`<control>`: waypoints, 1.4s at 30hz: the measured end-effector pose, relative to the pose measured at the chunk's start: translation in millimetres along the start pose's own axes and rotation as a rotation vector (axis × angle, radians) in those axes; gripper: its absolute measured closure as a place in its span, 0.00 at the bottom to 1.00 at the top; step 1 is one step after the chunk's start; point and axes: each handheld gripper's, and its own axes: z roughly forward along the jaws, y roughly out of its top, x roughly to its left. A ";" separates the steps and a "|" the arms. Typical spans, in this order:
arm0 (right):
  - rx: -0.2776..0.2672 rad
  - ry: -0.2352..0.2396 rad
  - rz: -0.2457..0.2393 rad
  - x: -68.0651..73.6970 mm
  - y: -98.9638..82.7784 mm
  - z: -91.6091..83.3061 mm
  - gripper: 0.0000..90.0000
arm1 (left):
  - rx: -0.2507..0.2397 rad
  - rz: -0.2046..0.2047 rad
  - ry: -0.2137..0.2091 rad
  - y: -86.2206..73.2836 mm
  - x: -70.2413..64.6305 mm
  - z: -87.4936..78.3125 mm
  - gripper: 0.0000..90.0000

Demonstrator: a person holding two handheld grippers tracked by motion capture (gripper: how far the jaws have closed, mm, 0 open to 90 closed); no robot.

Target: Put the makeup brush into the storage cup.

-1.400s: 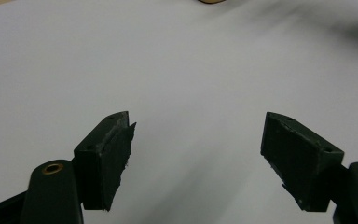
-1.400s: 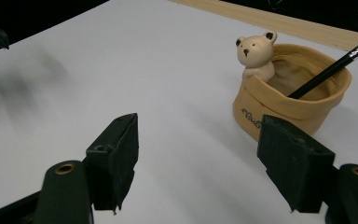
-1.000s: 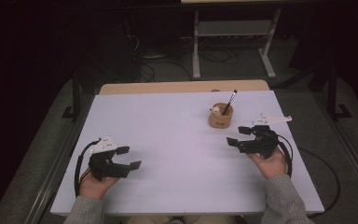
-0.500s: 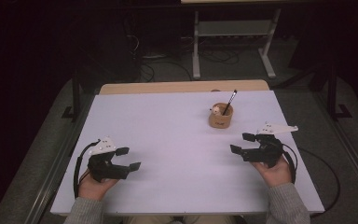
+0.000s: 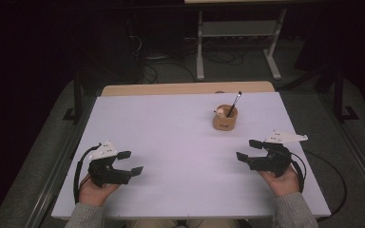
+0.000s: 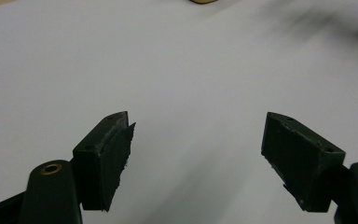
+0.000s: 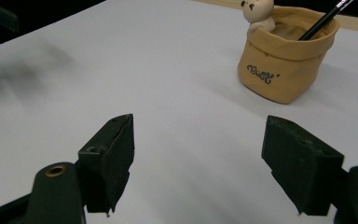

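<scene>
Two grippers, mine, rest low at the near edge of the table [image 5: 171, 123]: the left gripper [image 5: 129, 163] and right gripper [image 5: 248, 150] both gape with nothing between the jaws, likely parked between moves. The pot [image 7: 284, 60], a soft tan pouch shape with a small figure on its rim, stands ahead of my right, a pencil [image 7: 324, 18] leaning inside

The tan pot [image 7: 284, 60] carries one short word in dark cursive letters on its side, low and to the left. The script is too small and slanted to read with certainty.
</scene>
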 end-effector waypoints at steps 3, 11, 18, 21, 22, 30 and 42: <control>0.002 0.001 0.001 1.1 -3.0 -0.8 0.27 | -0.003 0.000 0.001 0.2 -0.1 -0.3 0.26; -0.004 0.007 0.017 0.5 -10.1 -2.5 0.27 | 0.004 0.003 -0.002 -1.1 0.6 1.0 0.26; -0.016 0.010 0.021 2.3 -14.0 -7.5 0.27 | 0.010 0.008 -0.005 -1.5 -1.0 2.1 0.26; -0.022 0.017 0.026 2.7 -15.7 -9.7 0.27 | 0.013 0.009 -0.009 -2.0 -1.2 3.0 0.26; -0.022 0.017 0.026 3.0 -16.2 -10.3 0.27 | 0.013 0.009 -0.011 -2.1 -1.2 3.2 0.26; -0.024 0.030 0.027 4.6 -19.1 -12.4 0.26 | 0.013 0.008 -0.013 -2.7 -1.9 3.4 0.26; -0.024 0.033 0.028 6.6 -23.4 -15.1 0.25 | 0.019 0.009 -0.019 -3.0 -2.7 5.4 0.25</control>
